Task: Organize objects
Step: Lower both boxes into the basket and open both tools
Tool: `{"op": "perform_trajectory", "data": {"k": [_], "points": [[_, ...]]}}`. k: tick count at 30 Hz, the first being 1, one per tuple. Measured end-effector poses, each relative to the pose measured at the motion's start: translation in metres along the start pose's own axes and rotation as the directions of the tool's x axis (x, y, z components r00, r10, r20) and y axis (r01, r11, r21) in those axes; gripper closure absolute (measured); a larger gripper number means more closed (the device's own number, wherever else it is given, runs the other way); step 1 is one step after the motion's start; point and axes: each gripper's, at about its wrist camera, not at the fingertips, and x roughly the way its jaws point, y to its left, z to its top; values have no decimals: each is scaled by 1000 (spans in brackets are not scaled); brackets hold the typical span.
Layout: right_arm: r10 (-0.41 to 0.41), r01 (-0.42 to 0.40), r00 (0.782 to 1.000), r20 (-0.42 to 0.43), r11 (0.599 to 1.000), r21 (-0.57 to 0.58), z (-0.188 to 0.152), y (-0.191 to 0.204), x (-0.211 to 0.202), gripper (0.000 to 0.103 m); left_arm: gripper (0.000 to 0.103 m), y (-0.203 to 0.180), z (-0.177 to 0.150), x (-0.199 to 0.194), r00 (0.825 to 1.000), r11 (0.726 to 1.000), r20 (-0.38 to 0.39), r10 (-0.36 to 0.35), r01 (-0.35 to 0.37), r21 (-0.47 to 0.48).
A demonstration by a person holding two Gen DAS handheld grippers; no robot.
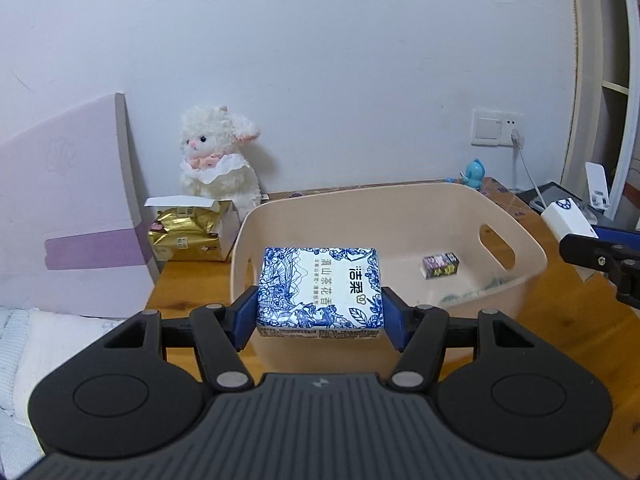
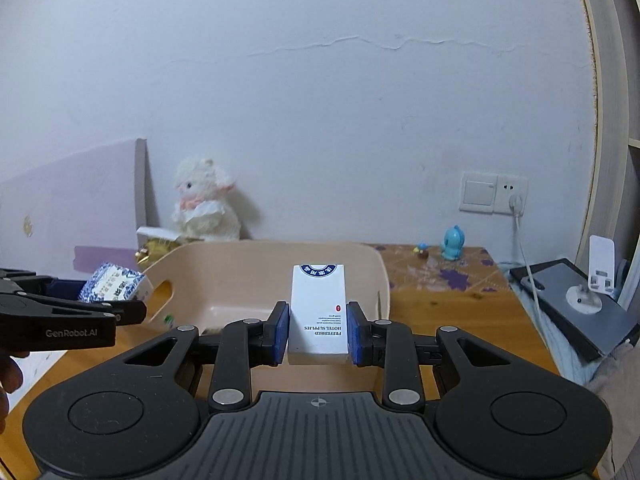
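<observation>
Now we are mid-delivery: our left gripper (image 1: 320,312) clamps the tissue pack (image 1: 319,288), our right gripper (image 2: 318,330) the white box (image 2: 318,314), both above the basket's (image 1: 520,280) near rim; next, lower and release.

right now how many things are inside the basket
1 visible: a small dark box on the basket floor. The tissue pack hangs above it; near corners are hidden.

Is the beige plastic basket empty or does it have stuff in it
Not empty: the beige plastic basket holds a small dark printed box on its floor; little else shows inside.
</observation>
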Motion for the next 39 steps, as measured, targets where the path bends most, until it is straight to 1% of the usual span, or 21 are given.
{"op": "perform_trajectory", "data": {"k": [2,5,8,14,19,24,25,27,28,29,31,32,34,36,39], "points": [[-6,6,1000,0,1000,3,5,-2,11,76,38,0,8,14,1000,1000,-12,-11,10,-7],[-14,14,1000,-8,1000,2,10,-4,28,76,38,0,16,36,1000,1000,-25,-1,1,-4],[-21,21,999,-24,1000,7,12,-4,45,76,38,-2,23,59,999,1000,-52,-1,0,-5],[-46,46,996,-73,999,-3,13,-2,84,76,38,-5,27,106,992,1000,-122,25,-25,0],[-64,62,987,-145,998,-17,10,-2,117,76,38,-5,20,138,979,999,-201,34,-35,0],[-73,64,972,-221,997,-49,-1,0,142,75,38,-7,16,148,970,999,-240,33,-32,11],[-73,65,970,-233,997,-45,-4,0,145,74,37,-6,15,149,968,999,-247,34,-34,6],[-81,70,971,-224,996,-59,-5,2,146,64,36,-5,14,148,969,1000,-246,23,-26,-11],[-76,65,971,-226,996,-56,-6,3,145,62,32,-4,15,147,969,1000,-246,19,-23,-15],[-70,60,972,-225,997,-52,-6,3,143,61,29,-4,15,146,970,1000,-242,13,-18,-18],[-67,58,973,-223,997,-49,-5,3,141,50,27,-6,16,143,970,1000,-244,1,-5,-17],[-67,58,974,-217,997,-45,-5,3,138,47,22,-7,16,140,969,1000,-247,-2,0,-8],[-57,53,977,-205,998,-29,-4,2,132,33,12,-9,18,133,974,1000,-225,25,-23,11],[-51,50,980,-193,999,-7,-1,0,125,24,10,-10,20,125,979,999,-200,43,-40,18],[-64,65,983,-170,998,-1,3,0,112,23,10,-5,24,112,983,999,-183,29,-31,-8]]}}
